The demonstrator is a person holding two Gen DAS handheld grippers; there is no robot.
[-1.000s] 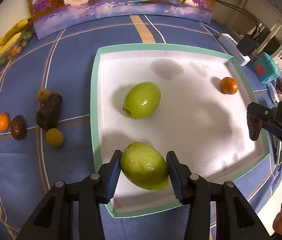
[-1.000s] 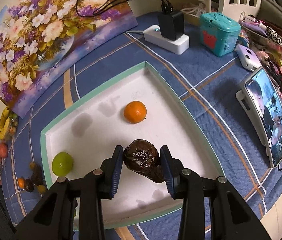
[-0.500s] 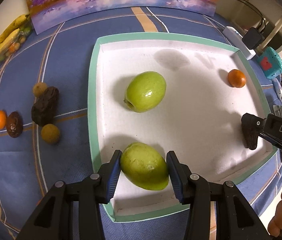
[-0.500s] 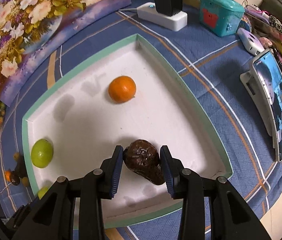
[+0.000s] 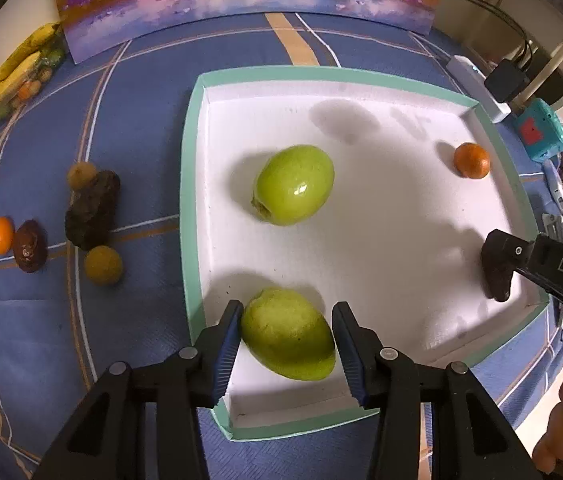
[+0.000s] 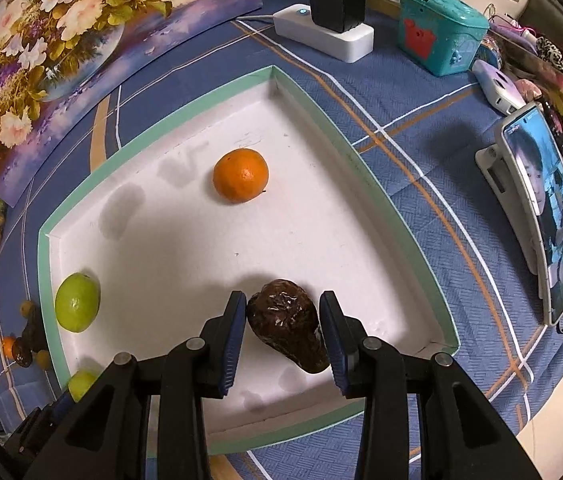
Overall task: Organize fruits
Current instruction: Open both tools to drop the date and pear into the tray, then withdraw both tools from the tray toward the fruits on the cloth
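L claw [image 5: 286, 354] is just opening, releasing matte oval green fruit [image 5: 287, 334] at 6 o'clock in white teal-rimmed tray [image 5: 191, 184]; R claw [image 6: 283, 332] is gripping wrinkled dark-brown fruit [image 6: 287, 322].

We see a white tray with a mint-green rim [image 5: 191, 184] filling the centre of the left wrist frame. Inside it, a glossy green fruit [image 5: 292, 184] lies on its side at mid-frame, a duller green one [image 5: 287, 340] sits at lower centre near the tray's front left corner, and a small orange [image 5: 471, 160] rests at upper right. In the right wrist frame, a wrinkled dark brown fruit [image 6: 287, 322] lies tilted at lower centre.
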